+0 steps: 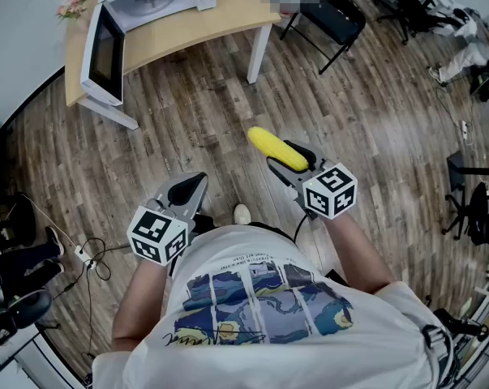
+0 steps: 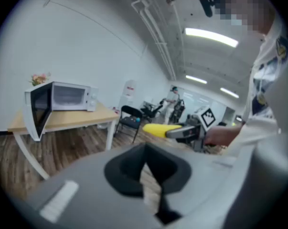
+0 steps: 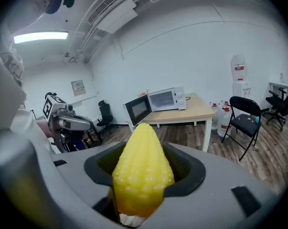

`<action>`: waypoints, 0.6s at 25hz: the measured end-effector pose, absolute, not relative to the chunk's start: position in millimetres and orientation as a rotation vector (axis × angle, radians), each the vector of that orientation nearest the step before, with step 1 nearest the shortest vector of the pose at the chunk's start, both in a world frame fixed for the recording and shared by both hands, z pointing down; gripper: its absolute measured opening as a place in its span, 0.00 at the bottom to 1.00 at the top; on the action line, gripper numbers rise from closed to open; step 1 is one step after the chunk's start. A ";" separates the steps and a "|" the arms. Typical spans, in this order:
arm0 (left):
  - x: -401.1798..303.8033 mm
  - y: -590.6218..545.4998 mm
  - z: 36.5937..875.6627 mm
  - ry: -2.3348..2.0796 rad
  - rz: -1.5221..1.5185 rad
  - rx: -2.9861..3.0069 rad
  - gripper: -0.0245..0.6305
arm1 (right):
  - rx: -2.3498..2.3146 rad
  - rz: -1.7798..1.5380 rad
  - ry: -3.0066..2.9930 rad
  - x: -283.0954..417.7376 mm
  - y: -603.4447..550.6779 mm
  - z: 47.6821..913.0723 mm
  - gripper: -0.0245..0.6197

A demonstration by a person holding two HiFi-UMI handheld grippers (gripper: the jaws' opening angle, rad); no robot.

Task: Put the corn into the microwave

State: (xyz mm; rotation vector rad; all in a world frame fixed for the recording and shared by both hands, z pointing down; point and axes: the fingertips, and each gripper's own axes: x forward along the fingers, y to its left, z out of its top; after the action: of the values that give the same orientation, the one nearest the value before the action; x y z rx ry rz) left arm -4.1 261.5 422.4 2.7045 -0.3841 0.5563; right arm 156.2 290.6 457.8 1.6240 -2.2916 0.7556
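Note:
A yellow corn cob (image 1: 270, 147) sticks forward out of my right gripper (image 1: 289, 162), whose jaws are shut on its thick end; in the right gripper view the corn (image 3: 143, 171) fills the middle. I hold it in the air over the wooden floor, well short of the table. The white microwave (image 1: 143, 6) stands on the light wooden table (image 1: 228, 13) at the far left, with its door (image 1: 105, 53) swung wide open. My left gripper (image 1: 197, 186) hangs at my left with its jaws together and nothing in them. In the left gripper view the microwave (image 2: 67, 97) is ahead to the left.
A black folding chair (image 1: 333, 10) stands right of the table, with water bottles (image 3: 220, 118) beside it. Cables and a power strip (image 1: 86, 256) lie on the floor at my left. Office chairs and clutter (image 1: 463, 23) line the right side.

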 end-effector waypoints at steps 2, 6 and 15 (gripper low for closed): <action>-2.5 264.5 422.6 -0.385 0.560 2.702 0.05 | 1.616 0.761 -2.286 157.7 292.8 460.4 0.42; -4.8 265.5 424.1 -0.419 0.562 2.687 0.05 | 1.590 0.778 -2.283 162.1 291.7 466.9 0.42; -13.3 203.7 442.2 -0.499 0.559 2.612 0.05 | 1.536 0.862 -2.286 174.2 218.5 483.6 0.42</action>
State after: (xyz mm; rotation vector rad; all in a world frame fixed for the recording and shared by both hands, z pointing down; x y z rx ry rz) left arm -13.3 203.7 442.2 2.6122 -0.4988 0.5585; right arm 174.2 218.5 483.6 1.5363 -2.2863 0.8622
